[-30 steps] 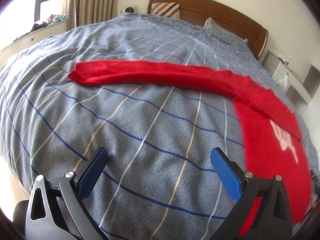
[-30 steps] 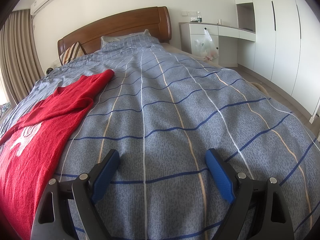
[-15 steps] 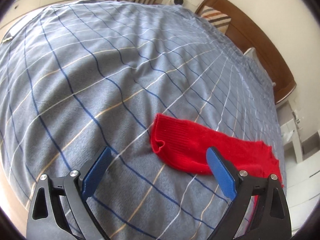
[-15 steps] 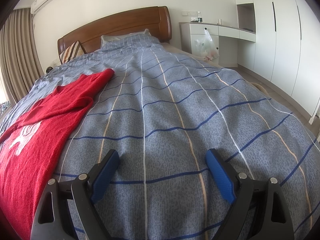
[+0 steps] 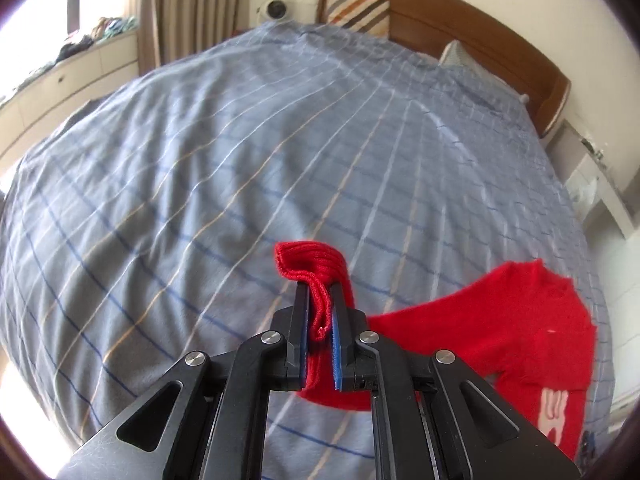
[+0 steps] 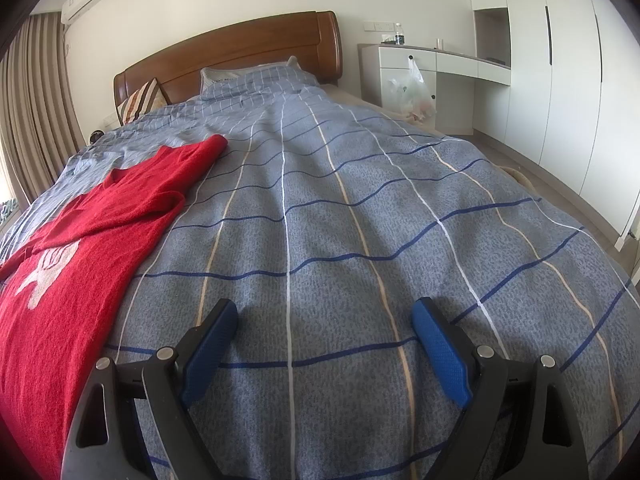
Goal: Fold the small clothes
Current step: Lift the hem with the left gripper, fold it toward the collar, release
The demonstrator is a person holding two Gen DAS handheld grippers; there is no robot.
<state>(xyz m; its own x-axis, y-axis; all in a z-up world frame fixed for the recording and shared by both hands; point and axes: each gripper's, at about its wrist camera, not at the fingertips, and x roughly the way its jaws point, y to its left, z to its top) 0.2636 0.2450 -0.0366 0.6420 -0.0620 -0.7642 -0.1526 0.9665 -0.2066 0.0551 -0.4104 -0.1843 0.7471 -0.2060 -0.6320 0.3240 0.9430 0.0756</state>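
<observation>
The left gripper (image 5: 320, 304) has its jaws clamped on the red sweater's (image 5: 500, 320) sleeve cuff (image 5: 310, 264), above the bed (image 5: 240, 160). The right gripper (image 6: 324, 336) hovers over the bed beside the sweater, jaws wide and empty.

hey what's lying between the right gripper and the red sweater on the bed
Nothing. In the right wrist view the open right gripper hovers over bare checked bedspread, and only that bedspread runs across to the sweater at the left.
</observation>
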